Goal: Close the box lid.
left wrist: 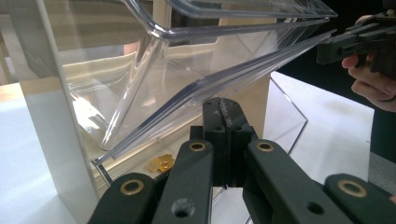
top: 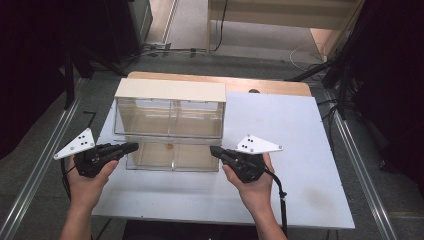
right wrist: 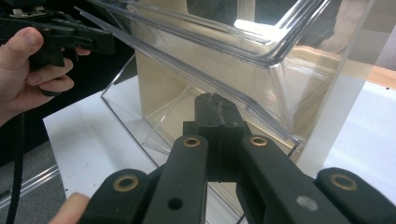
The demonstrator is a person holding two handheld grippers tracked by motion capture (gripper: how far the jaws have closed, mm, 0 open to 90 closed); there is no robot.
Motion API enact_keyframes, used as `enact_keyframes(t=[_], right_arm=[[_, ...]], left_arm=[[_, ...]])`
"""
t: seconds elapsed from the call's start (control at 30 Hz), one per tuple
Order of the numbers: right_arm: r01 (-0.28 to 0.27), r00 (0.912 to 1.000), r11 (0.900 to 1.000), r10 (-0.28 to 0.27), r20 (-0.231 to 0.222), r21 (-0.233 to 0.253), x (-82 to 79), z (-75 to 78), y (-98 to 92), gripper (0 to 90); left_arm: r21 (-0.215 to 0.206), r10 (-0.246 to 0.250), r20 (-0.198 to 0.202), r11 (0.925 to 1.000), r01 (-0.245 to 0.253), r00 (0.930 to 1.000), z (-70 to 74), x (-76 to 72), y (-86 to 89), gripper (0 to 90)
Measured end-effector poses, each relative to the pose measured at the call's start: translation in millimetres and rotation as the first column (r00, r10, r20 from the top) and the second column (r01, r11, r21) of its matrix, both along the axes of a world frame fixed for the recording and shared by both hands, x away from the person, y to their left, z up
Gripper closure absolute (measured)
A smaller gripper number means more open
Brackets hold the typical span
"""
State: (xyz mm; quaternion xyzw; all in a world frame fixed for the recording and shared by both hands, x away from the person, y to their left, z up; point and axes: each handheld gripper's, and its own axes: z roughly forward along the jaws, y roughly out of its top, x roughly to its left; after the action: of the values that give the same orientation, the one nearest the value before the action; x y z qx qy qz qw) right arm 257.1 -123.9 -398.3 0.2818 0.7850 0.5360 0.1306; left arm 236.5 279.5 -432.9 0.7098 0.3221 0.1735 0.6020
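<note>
Clear drawer (top: 172,156) lies between left tool (top: 131,147) and right tool (top: 216,150).

No text, label, brand, number or sign can be read in any of the views. The clear plastic drawer cabinet (top: 170,125), the white table (top: 280,150) and the grey plates on the two grippers bear no writing that can be made out.
</note>
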Motion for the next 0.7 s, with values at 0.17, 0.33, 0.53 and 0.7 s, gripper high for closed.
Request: enact_keyframes(t=[0.17, 0.33, 0.53, 0.7], right_arm=[[-0.004, 1.0000, 1.000, 0.004, -0.005, -0.005, -0.5, -2.0, -0.5, 88.6], [-0.007, 1.0000, 1.000, 0.007, -0.005, -0.014, -2.1, -4.1, -0.6, 88.7], [-0.015, 0.9998, 1.000, 0.015, -0.009, -0.015, -6.1, -8.6, -2.9, 88.6], [-0.020, 0.9996, 1.000, 0.019, -0.022, -0.015, -8.5, -13.4, -4.7, 88.6]], left_arm=[[0.001, 0.001, -0.002, 1.0000, -0.001, 1.0000, -0.9, -2.3, 1.5, 90.0], [-0.002, 0.004, -0.009, 1.0000, -0.004, 1.0000, -3.6, -4.2, 5.7, 90.0], [0.006, -0.003, -0.015, 1.0000, 0.003, 0.9999, -5.6, -7.1, 8.3, 90.0], [0.012, -0.012, -0.023, 0.9999, 0.012, 0.9997, -7.7, -8.8, 9.7, 90.0]])
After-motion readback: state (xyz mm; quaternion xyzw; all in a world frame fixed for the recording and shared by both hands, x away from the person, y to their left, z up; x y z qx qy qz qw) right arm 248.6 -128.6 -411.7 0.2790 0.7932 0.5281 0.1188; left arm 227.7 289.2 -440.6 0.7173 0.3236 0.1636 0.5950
